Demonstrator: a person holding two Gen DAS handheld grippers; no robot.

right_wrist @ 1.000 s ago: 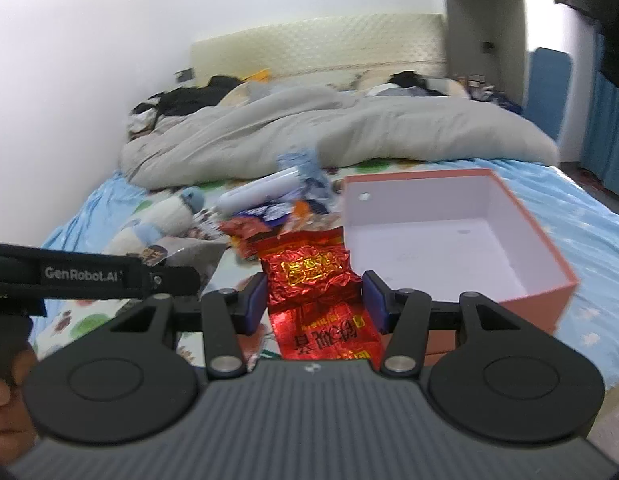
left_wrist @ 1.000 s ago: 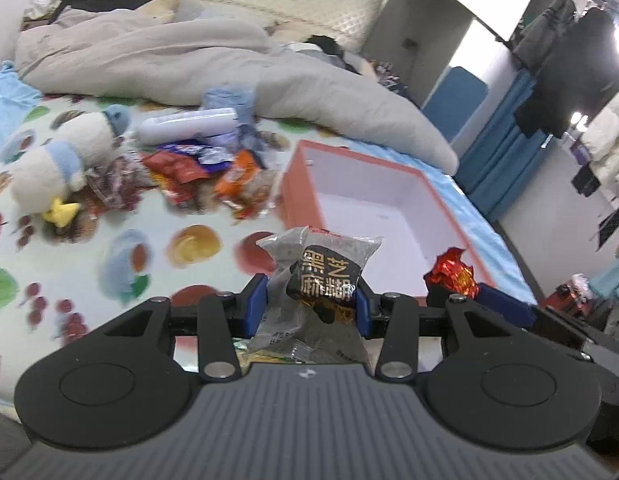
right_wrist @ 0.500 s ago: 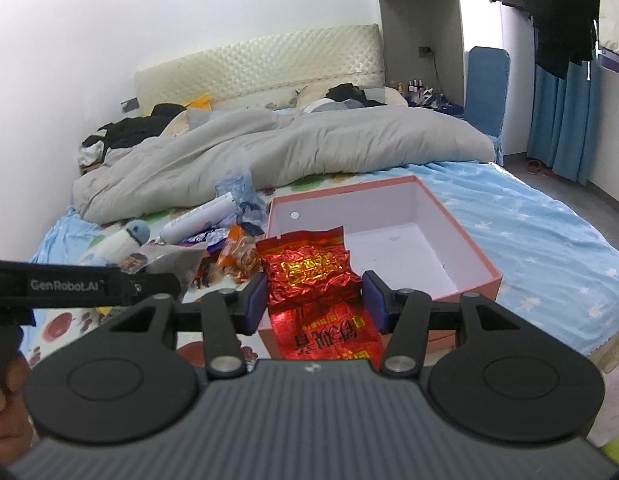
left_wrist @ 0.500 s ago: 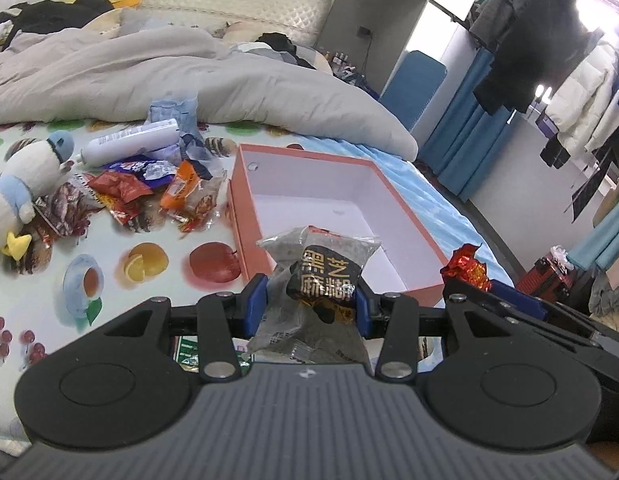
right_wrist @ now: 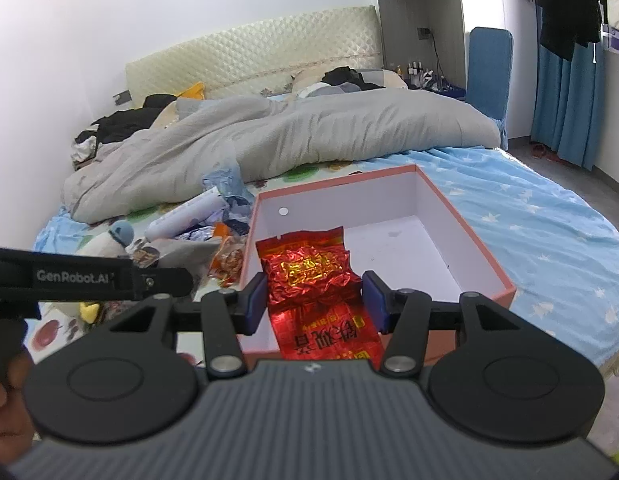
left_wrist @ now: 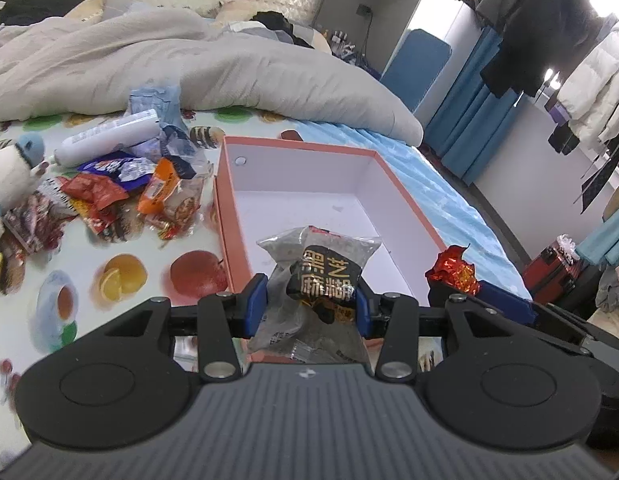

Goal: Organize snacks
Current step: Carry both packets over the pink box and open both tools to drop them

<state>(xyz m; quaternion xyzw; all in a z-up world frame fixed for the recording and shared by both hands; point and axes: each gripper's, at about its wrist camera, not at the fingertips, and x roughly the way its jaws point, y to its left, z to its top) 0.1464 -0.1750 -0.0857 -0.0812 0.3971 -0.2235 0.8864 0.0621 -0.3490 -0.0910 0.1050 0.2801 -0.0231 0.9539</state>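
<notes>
My left gripper [left_wrist: 311, 302] is shut on a grey packet with a black label [left_wrist: 321, 276], held above the near edge of the orange box [left_wrist: 225, 216], whose white inside is bare. My right gripper [right_wrist: 314, 300] is shut on a crinkled red foil packet [right_wrist: 309, 272], held over the near left part of the same box [right_wrist: 469, 224]. The red packet's tip [left_wrist: 453, 268] also shows at right in the left wrist view. A pile of loose snack packets [left_wrist: 121, 196] lies on the bed left of the box.
A white tube [left_wrist: 109, 136], a plush penguin [left_wrist: 9, 176] and a rumpled grey duvet [left_wrist: 189, 64] lie on the fruit-print sheet. The left gripper's arm [right_wrist: 89, 276] crosses the right wrist view at left. A blue chair [right_wrist: 489, 68] and curtains stand at right.
Both grippers have pulled back and up from the bed and swung toward the box, each still holding its packet. The box now lies right under both.
</notes>
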